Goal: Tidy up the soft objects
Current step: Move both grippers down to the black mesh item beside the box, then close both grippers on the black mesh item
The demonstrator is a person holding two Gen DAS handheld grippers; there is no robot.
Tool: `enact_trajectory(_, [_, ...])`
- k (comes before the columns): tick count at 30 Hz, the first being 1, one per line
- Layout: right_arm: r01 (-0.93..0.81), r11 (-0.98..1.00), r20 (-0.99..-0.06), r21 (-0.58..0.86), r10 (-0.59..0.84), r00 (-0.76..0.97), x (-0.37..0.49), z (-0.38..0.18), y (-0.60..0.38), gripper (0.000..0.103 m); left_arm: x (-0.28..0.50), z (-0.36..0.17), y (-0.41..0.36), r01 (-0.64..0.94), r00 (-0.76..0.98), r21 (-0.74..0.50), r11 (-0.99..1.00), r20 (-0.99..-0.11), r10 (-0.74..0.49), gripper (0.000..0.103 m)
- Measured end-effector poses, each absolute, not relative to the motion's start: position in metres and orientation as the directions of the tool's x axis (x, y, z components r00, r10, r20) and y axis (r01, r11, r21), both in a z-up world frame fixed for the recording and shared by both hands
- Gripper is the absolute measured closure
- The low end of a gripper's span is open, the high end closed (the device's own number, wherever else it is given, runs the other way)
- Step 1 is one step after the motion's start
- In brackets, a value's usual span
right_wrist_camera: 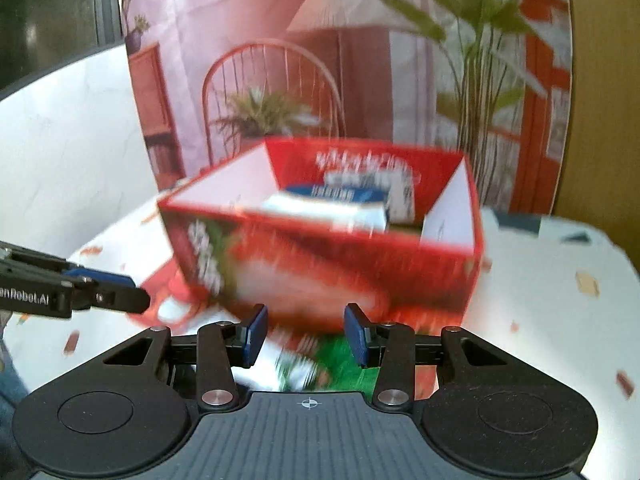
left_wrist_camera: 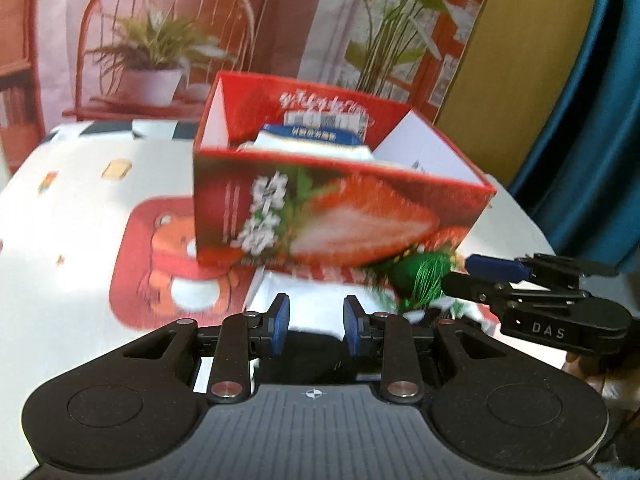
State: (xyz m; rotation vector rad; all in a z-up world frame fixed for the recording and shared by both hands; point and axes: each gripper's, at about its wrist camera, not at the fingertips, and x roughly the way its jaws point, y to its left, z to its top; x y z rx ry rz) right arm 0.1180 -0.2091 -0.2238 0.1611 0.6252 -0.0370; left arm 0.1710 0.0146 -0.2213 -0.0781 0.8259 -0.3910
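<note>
In the left wrist view, the left tool [left_wrist_camera: 316, 325] hangs over the near part of the counter [left_wrist_camera: 80, 208], its blue pads standing a narrow gap apart with nothing pinched between them — only pale counter cloth and a dark shape show behind the gap. Ahead, toward the far edge of the counter, stands the red strawberry box [left_wrist_camera: 320, 216], open at the top, with a blue-and-white soft pack [left_wrist_camera: 316, 142] lying inside it. A green packet [left_wrist_camera: 420, 280] lies on the counter just beside the box's near right corner. The right tool [left_wrist_camera: 476, 276] reaches in from the right edge, its tips close to that green packet; whether they touch it is too blurred to tell.

In the right wrist view, the picture is smeared. The right tool's pads stand somewhat apart and grip nothing; the green packet [right_wrist_camera: 344, 356] lies on the counter below and between them. The red box [right_wrist_camera: 320, 256] sits just beyond, the blue-and-white pack [right_wrist_camera: 340, 200] inside it. The left tool [right_wrist_camera: 132, 292] enters from the left edge — its jaws cannot be read from here.
</note>
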Motion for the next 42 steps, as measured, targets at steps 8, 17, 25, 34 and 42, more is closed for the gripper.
enact_trajectory(8, [0.131,0.974,-0.631,0.184,0.015,0.776,0.101,-0.247,-0.204,0.064,0.163,-0.242,0.022,0.274,0.588,-0.243,0.930,-0.723,-0.362,0.072])
enact_trajectory(17, [0.151,0.967,-0.651,0.205,0.019,0.759,0.102,-0.255,-0.206,0.063,0.165,-0.249,0.019,0.267,0.582,-0.242,0.933,-0.731,-0.356,0.071])
enact_trajectory(25, [0.134,0.968,-0.667,0.214,0.044,0.744,0.104,-0.261,-0.201,0.058,0.164,-0.251,0.016,0.265,0.572,-0.246,0.932,-0.738,-0.358,0.059])
enact_trajectory(34, [0.141,0.962,-0.674,0.235,0.057,0.737,0.106,-0.267,-0.203,0.055,0.165,-0.252,0.021,0.236,0.576,-0.255,0.938,-0.740,-0.346,0.058])
enact_trajectory(42, [0.138,0.958,-0.674,0.249,0.070,0.735,0.107,-0.271,-0.204,0.051,0.164,-0.255,0.016,0.250,0.561,-0.257,0.933,-0.748,-0.356,0.053])
